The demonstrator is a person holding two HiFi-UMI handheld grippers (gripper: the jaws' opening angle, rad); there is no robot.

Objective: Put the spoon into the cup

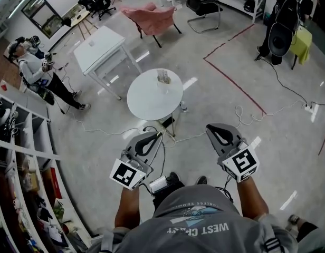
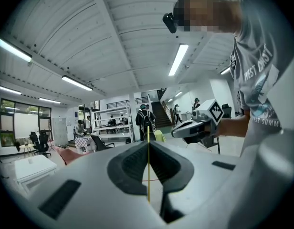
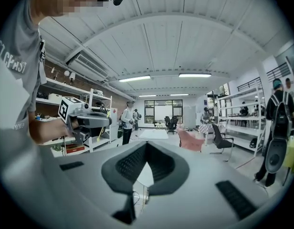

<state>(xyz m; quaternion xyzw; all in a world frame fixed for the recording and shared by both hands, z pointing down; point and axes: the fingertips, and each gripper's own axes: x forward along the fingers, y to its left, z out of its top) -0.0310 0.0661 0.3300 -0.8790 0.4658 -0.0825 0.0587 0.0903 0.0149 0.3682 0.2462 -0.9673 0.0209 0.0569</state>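
Both tools sit low in the head view, well short of the round desk (image 1: pixel 146 96) at centre, probably because the reach hasn't begun. Left tool (image 1: pixel 155 136) and right tool (image 1: pixel 212 128) are closed and empty. The cup (image 1: pixel 163 77) stands near the desk's upper edge. The spoon is too small to make out.
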